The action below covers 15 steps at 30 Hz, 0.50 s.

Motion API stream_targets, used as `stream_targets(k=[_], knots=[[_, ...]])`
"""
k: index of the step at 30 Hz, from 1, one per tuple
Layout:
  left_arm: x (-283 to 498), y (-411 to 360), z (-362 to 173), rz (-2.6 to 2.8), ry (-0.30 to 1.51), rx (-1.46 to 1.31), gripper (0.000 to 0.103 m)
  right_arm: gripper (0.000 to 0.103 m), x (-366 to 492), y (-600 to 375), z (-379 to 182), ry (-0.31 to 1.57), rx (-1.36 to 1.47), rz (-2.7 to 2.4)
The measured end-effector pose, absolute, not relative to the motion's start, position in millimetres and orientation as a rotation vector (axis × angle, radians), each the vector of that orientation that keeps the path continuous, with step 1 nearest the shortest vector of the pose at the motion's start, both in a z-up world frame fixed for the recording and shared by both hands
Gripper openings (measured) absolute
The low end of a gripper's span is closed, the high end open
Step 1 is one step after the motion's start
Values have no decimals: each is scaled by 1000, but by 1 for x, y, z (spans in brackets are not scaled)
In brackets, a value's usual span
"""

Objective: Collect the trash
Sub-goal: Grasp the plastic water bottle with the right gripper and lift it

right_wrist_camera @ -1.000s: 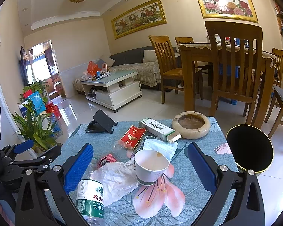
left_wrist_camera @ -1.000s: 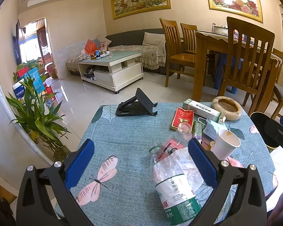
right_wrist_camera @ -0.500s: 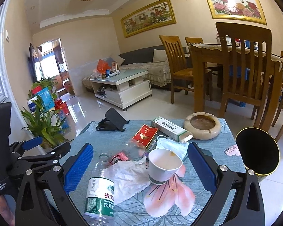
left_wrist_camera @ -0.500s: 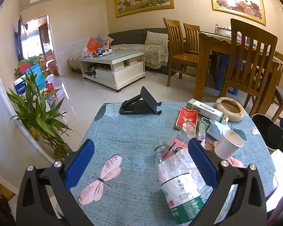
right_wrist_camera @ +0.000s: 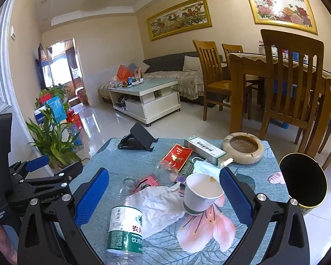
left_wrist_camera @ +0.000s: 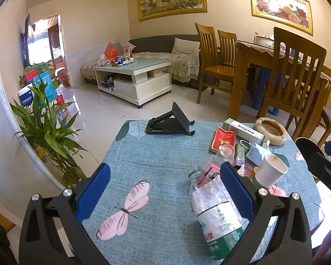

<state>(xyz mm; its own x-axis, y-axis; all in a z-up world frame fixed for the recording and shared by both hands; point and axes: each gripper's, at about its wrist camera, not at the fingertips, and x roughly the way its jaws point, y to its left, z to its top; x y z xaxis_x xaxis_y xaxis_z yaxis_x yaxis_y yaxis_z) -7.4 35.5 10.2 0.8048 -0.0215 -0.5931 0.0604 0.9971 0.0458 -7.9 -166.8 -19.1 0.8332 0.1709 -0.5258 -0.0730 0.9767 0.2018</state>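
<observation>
Trash lies on a blue flowered tablecloth (left_wrist_camera: 156,154): a clear plastic bottle (left_wrist_camera: 216,216) with a green label on its side, a crumpled clear bag (right_wrist_camera: 158,205), a white paper cup (right_wrist_camera: 202,195), a face mask (right_wrist_camera: 206,167), a red packet (right_wrist_camera: 177,155) and a long white-green box (right_wrist_camera: 206,150). My left gripper (left_wrist_camera: 165,190) is open and empty, with the bottle near its right finger. My right gripper (right_wrist_camera: 164,194) is open and empty above the bag and cup. A black round bin (right_wrist_camera: 304,182) stands beside the table at the right.
A stone ashtray (right_wrist_camera: 242,148) and a black phone stand (right_wrist_camera: 136,140) sit at the far side of the table. Wooden chairs (right_wrist_camera: 291,88) and a dining table stand behind. A potted plant (left_wrist_camera: 46,137) is on the floor to the left.
Both grippers have drifted slightly left and back, so the table items shifted right in view. Both stay open and nothing on the table has moved.
</observation>
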Motion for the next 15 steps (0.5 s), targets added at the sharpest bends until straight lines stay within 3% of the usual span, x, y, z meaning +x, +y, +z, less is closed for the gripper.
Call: stream_targets(k=[9,15], knots=[[-4,69,6,-5,640,31,100,100,11,-123,-41,701,108,228],[0,94,-17,16,703,24,100,99,32,-86,-93,928,59,322]])
